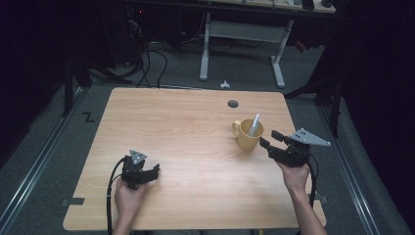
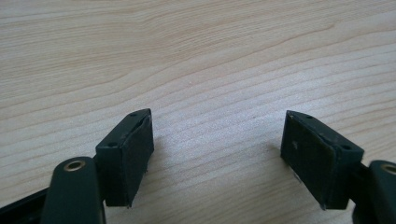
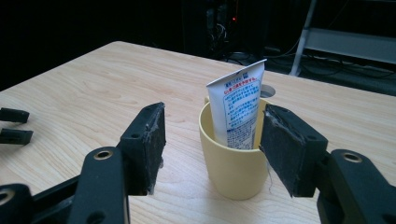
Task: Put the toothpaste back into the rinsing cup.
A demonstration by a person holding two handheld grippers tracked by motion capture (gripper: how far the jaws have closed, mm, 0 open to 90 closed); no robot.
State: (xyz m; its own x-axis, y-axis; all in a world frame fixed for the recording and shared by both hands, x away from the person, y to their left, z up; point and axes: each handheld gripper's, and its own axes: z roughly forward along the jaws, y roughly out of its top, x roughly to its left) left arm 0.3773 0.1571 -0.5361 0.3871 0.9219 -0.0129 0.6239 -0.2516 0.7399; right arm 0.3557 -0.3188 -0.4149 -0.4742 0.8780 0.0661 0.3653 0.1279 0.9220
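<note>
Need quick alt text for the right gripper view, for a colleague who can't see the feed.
The right gripper, jaws open, points at a yellow cup on the wooden table. A white tube with blue print stands in the cup, leaning on its rim. The left gripper's jaw tips show at the far left edge.

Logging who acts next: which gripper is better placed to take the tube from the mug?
Right. The right gripper sits open beside the yellow mug holding the tube; the left gripper rests far off over bare table.
</note>
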